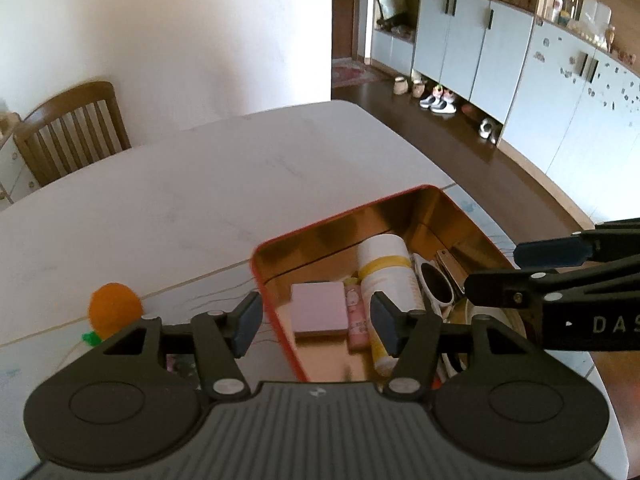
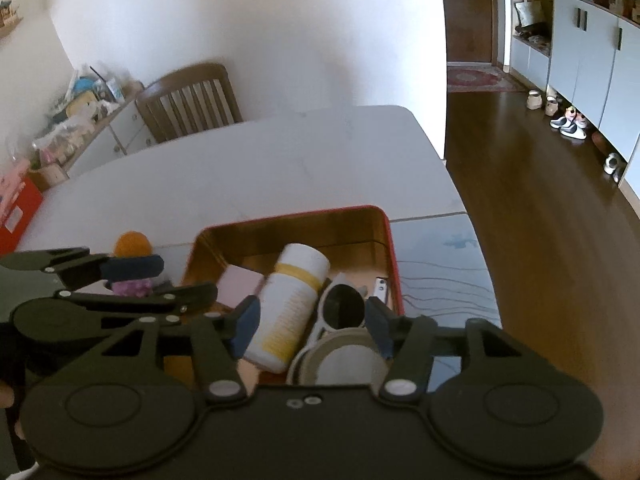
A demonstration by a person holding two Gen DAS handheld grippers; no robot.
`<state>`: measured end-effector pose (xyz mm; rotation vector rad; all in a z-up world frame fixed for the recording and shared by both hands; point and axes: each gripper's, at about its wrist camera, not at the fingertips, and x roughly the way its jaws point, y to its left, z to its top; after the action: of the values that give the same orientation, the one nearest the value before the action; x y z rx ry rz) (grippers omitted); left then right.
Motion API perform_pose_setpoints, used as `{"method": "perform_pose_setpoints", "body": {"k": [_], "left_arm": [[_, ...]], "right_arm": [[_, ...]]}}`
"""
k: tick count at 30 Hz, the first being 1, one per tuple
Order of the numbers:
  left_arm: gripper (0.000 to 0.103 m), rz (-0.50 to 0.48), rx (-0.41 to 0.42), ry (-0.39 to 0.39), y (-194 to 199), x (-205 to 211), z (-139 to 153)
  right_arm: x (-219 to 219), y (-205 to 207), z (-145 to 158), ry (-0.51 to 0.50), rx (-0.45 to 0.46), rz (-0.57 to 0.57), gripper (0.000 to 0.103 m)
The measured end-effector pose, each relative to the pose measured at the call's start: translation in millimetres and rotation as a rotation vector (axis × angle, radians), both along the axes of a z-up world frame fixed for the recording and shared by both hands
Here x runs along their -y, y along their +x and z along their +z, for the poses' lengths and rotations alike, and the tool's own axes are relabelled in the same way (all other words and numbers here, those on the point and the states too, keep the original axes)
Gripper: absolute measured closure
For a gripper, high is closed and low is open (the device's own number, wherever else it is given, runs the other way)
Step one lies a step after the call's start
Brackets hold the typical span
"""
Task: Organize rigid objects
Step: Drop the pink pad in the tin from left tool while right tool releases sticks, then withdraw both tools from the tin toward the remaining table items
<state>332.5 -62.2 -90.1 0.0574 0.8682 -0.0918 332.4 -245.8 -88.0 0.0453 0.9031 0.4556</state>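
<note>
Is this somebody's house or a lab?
Most likely a home's dining area. There is a white dining table with a wooden chair, shoes lined up on the wood floor, and tall cabinets by a hallway door.

White table (image 1: 200,208) bears red tin (image 1: 276,320), orange toy (image 1: 114,308).

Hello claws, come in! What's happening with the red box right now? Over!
Left claw open, empty, over red tin's near edge. Right claw open, empty, above sunglasses. Orange toy outside tin, on table.
</note>
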Motion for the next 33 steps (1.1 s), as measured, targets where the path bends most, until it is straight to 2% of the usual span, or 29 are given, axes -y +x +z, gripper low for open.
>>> {"method": "perform_pose_setpoints", "body": {"k": [6,9,12,17,25,30,33], "left_arm": [[0.044,0.015,0.033,-0.019,-24,-25,19],[0.044,0.018,0.050,-0.022,-37,-42,28],[0.036,0.033,0.075,-0.017,-48,-59,35],[0.035,0.051,0.101,-0.008,-64,-89,42],[0.033,0.054,0.121,-0.013,-84,-132,42],[0.022,0.058,0.128,-0.019,-92,-154,33],[0.021,0.061,0.135,-0.017,-97,-165,26]], "right_arm": [[-16,-23,13,0.011,0.034,0.012,0.037],[-25,-35,20,0.014,0.057,0.028,0.028],[-37,-49,26,0.017,0.083,0.044,0.023],[-58,-63,27,0.028,0.085,0.053,0.018],[-91,-79,29,0.048,0.096,0.052,0.009],[-109,-88,29,0.053,0.118,0.048,0.001],[-119,-89,28,0.048,0.112,0.045,0.001]]}}
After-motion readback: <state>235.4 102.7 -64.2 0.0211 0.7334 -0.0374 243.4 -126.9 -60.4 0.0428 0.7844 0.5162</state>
